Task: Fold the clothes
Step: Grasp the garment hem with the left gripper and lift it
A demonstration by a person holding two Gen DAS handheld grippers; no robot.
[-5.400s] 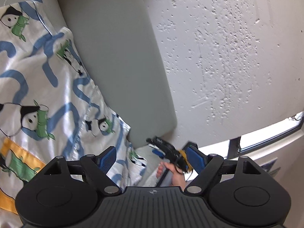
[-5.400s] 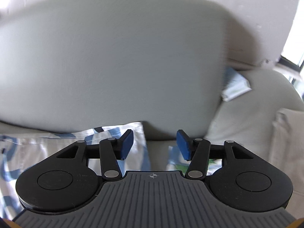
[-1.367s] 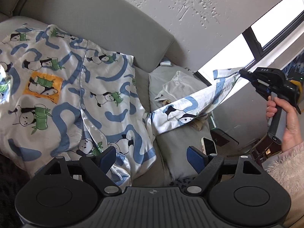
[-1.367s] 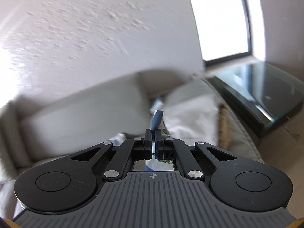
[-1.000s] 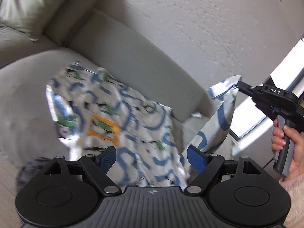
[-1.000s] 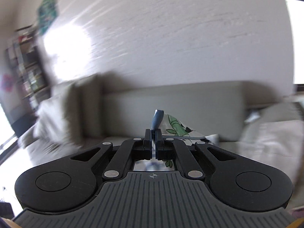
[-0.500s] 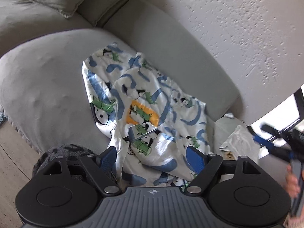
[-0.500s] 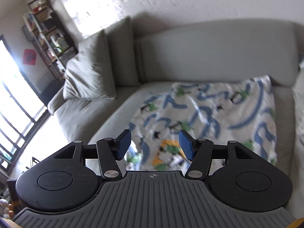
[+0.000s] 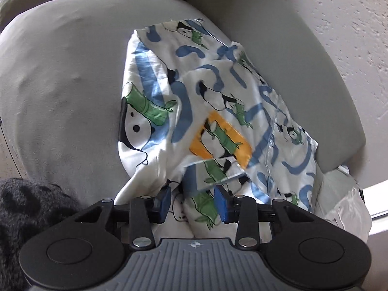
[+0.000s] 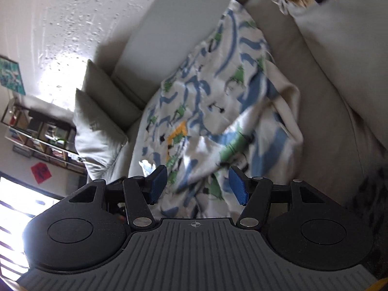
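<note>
A white shirt printed with pandas, blue strokes and green bamboo (image 9: 218, 111) lies on a grey sofa seat (image 9: 60, 77), with a sleeve folded over its yellow chest patch (image 9: 219, 140). My left gripper (image 9: 192, 206) stands open at the shirt's near hem, and cloth lies between its blue pads without being clamped. In the right wrist view the same shirt (image 10: 213, 111) is rumpled on the seat. My right gripper (image 10: 197, 185) is open just above the shirt's near edge.
The sofa backrest (image 9: 303, 55) runs behind the shirt, below a textured white wall. A grey cushion (image 10: 97, 126) stands at the seat's far end, with shelves (image 10: 36, 131) beyond. A pale garment (image 9: 344, 201) lies to the right. Dark fuzzy fabric (image 9: 26, 213) is at lower left.
The right gripper let go of the sleeve it had carried over the shirt and now stands open. Both grippers have dropped close to the shirt's near edge; the left jaws have narrowed around cloth.
</note>
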